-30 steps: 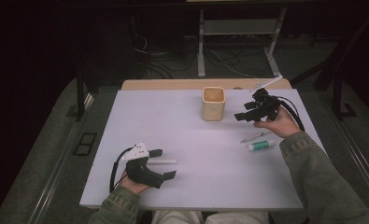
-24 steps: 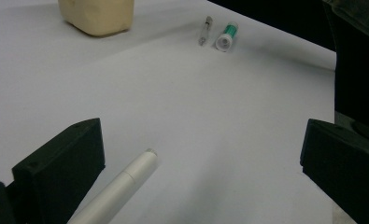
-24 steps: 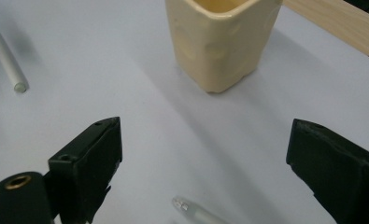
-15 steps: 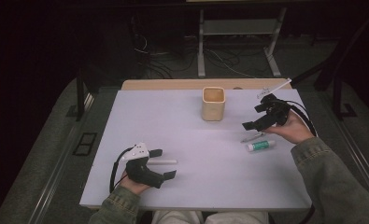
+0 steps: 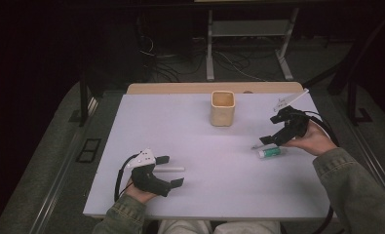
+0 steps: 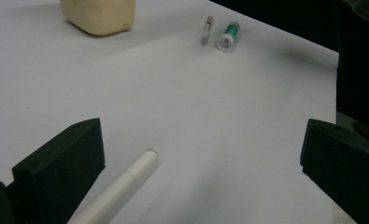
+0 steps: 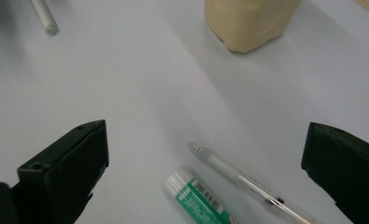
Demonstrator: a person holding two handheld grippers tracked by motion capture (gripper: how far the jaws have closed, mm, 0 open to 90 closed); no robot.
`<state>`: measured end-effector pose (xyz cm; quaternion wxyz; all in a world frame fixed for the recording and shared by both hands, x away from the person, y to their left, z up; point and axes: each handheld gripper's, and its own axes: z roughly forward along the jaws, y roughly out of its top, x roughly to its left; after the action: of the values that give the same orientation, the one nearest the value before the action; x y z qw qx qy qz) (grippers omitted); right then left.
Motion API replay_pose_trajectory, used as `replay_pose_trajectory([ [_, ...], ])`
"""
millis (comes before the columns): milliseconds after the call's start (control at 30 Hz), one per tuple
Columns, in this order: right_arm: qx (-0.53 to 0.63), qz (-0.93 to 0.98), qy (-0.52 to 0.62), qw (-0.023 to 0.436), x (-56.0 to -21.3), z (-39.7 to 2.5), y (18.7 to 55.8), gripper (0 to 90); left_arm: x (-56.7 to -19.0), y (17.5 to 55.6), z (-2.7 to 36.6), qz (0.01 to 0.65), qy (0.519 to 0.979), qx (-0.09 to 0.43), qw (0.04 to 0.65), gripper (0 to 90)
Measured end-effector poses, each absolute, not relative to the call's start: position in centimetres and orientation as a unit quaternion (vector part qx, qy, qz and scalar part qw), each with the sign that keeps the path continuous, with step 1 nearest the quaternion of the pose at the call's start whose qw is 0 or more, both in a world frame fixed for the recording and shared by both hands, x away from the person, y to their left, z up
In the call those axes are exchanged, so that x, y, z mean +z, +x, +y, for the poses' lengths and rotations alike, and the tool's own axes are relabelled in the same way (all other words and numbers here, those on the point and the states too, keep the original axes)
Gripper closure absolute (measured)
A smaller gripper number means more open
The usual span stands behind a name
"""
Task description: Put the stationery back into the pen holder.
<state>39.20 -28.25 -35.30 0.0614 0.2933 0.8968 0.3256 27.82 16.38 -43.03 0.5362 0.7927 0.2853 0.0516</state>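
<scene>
From above, one white table (image 5: 200,146) carries four things: one beige square cup (image 5: 222,108) at the far middle, one slim white marker (image 5: 169,169) at the near left, and at the right one clear pen (image 5: 259,145) with one green and white glue stick (image 5: 271,153) just beside it. The left gripper (image 5: 173,170) lies low, jaws spread, the marker between them. The right gripper (image 5: 269,140) hovers over the pen and glue stick, jaws wide apart.

Along the left gripper (image 6: 201,172), the marker (image 6: 121,186) lies by the left jaw, not pinched; cup (image 6: 98,16), pen (image 6: 206,31) and glue stick (image 6: 229,35) sit farther off.

Along the right gripper (image 7: 205,177), pen (image 7: 247,182) and glue stick (image 7: 198,198) lie side by side between gaping jaws, cup (image 7: 250,21) beyond, marker (image 7: 44,16) far left.
</scene>
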Motion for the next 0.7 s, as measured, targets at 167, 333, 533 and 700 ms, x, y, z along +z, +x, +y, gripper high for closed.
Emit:
replay_pose_trajectory([
  [167, 0.319, 0.901, 0.286, 0.065, -35.6, -29.0, 38.8, 0.4, -43.0, 27.8, 16.4, 0.285, 0.793, 0.053, 0.535, 0.0],
  [333, 0.309, 0.906, 0.283, 0.061, -36.2, -29.7, 38.6, 0.4, -43.1, 27.8, 16.4, 0.285, 0.794, 0.053, 0.534, 0.0],
  [533, 0.291, 0.916, 0.269, 0.055, -36.8, -30.4, 38.5, 0.4, -43.1, 27.9, 16.3, 0.285, 0.795, 0.053, 0.532, 0.0],
  [700, 0.269, 0.929, 0.249, 0.054, -37.4, -30.9, 38.7, 0.4, -43.2, 27.9, 16.3, 0.287, 0.798, 0.054, 0.528, 0.0],
])
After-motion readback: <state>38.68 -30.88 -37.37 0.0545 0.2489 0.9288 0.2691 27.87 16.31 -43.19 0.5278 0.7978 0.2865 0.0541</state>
